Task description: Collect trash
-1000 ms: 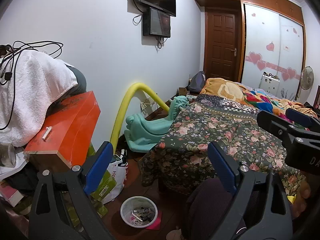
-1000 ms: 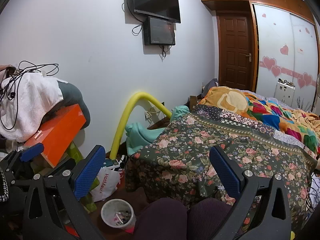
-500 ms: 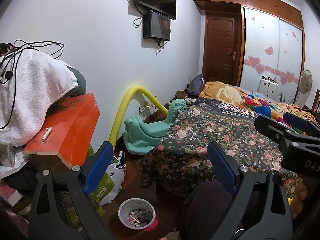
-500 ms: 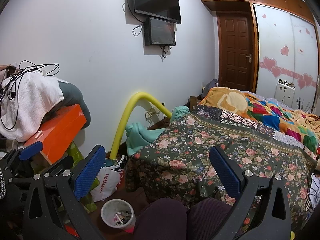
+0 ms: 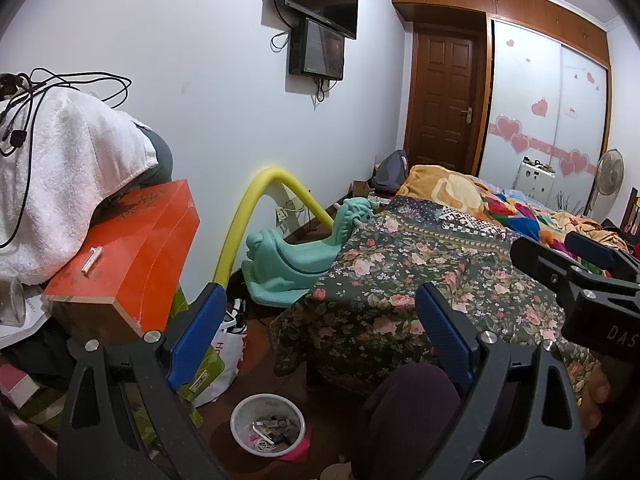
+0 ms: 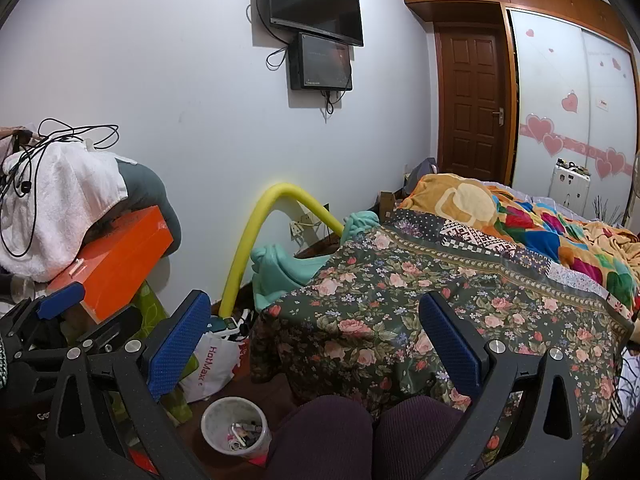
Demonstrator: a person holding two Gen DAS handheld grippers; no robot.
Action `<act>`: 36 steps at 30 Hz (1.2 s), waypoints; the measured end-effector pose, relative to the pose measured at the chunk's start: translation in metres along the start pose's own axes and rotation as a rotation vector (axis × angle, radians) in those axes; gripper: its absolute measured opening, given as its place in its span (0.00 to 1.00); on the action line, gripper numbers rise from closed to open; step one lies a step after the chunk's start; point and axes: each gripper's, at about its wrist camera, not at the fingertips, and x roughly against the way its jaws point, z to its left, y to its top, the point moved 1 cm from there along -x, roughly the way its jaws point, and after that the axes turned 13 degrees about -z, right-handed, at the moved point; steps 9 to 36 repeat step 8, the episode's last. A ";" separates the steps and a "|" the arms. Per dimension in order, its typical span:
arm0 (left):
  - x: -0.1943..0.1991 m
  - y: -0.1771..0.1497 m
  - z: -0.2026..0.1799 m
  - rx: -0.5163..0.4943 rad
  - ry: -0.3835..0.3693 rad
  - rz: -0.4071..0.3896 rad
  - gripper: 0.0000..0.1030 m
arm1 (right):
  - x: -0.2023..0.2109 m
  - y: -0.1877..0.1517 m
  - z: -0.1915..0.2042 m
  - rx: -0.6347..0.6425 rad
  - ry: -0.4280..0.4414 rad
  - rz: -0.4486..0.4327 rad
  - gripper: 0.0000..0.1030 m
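Note:
A small white waste bin [image 5: 268,424] with scraps in it stands on the dark floor by the bed's corner; it also shows in the right wrist view [image 6: 236,426]. My left gripper [image 5: 320,344] is open and empty, held high above the bin. My right gripper [image 6: 316,340] is open and empty, also above the floor; it appears at the right edge of the left wrist view [image 5: 576,280]. A small white scrap [image 5: 91,261] lies on the orange box [image 5: 124,256].
A bed with a floral cover [image 5: 420,280] fills the right. A white plastic bag [image 6: 212,364], a yellow foam tube [image 5: 248,216] and a teal toy [image 5: 296,256] stand along the wall. A towel with cables [image 5: 60,168] tops the left pile. My knees [image 6: 360,436] are below.
The left wrist view has shifted slightly to the right and down. Both grippers stay open and empty; the right has barely moved.

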 end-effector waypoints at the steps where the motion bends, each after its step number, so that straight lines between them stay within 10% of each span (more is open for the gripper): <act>1: 0.000 0.000 -0.001 -0.002 -0.001 0.000 0.93 | 0.000 0.000 0.000 0.000 0.002 0.002 1.00; 36: 0.000 0.000 -0.003 -0.001 0.005 0.008 0.93 | -0.003 -0.001 -0.007 -0.001 0.012 0.011 1.00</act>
